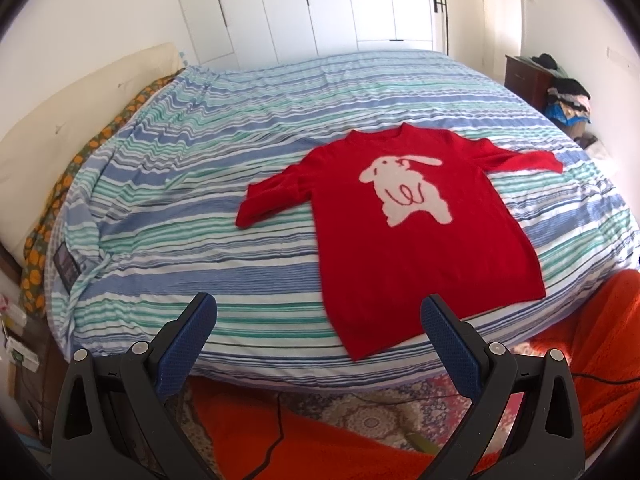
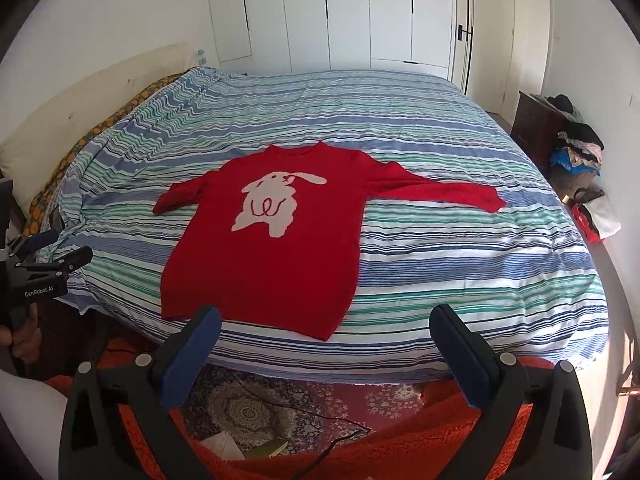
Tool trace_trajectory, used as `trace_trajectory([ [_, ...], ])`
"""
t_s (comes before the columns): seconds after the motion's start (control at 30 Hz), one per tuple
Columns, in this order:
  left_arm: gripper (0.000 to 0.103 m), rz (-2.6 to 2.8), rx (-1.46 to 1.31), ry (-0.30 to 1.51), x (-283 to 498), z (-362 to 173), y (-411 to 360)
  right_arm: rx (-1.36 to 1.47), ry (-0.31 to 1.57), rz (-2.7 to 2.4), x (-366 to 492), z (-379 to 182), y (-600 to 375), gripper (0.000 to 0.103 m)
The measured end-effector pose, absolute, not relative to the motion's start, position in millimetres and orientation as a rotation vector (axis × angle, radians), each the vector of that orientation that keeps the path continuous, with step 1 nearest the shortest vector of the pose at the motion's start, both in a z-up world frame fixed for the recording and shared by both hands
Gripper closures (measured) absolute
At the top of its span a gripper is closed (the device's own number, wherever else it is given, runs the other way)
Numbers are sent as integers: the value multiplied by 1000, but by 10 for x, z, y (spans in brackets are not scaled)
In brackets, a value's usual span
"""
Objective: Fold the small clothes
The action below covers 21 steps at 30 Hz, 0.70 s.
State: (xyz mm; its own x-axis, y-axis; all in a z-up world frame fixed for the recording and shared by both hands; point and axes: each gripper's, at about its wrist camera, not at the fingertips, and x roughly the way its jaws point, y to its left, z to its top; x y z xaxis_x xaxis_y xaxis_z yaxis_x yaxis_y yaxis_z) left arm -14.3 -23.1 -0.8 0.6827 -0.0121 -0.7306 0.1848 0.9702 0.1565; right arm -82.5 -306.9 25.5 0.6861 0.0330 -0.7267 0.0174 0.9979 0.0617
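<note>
Bed [image 1: 200, 216]: striped blue, green and white cover, filling the space ahead of both my grippers; surface lightly rippled.

Sweater [image 2: 260, 264]: red knit with a white rabbit motif, lying flat and face-up on the bed, collar at the far end, hem nearest me. From my right gripper it sits ahead and slightly left; from my left gripper, ahead and to the right. Not yet folded.

Long sleeve [image 2: 440, 194]: stretched out flat, ahead and to the right of my right gripper.

Short-looking sleeve [image 1: 272, 196]: bunched and doubled back, ahead of my left gripper.

Left gripper [image 1: 318, 314]: fingers spread wide, holding nothing, short of the bed edge.

Right gripper [image 2: 326, 326]: fingers spread wide, holding nothing, just short of the hem.

Risks, as I judge them: pinching the striped cover along with the knit and dragging it; folding over the bunched sleeve and trapping a lump; the hem sliding off the near edge.
</note>
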Motion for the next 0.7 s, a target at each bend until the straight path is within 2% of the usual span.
trace_trajectory([
  [0.7, 1, -126, 255, 787, -170, 26, -325, 30, 837, 20, -773, 256, -3009, 0],
])
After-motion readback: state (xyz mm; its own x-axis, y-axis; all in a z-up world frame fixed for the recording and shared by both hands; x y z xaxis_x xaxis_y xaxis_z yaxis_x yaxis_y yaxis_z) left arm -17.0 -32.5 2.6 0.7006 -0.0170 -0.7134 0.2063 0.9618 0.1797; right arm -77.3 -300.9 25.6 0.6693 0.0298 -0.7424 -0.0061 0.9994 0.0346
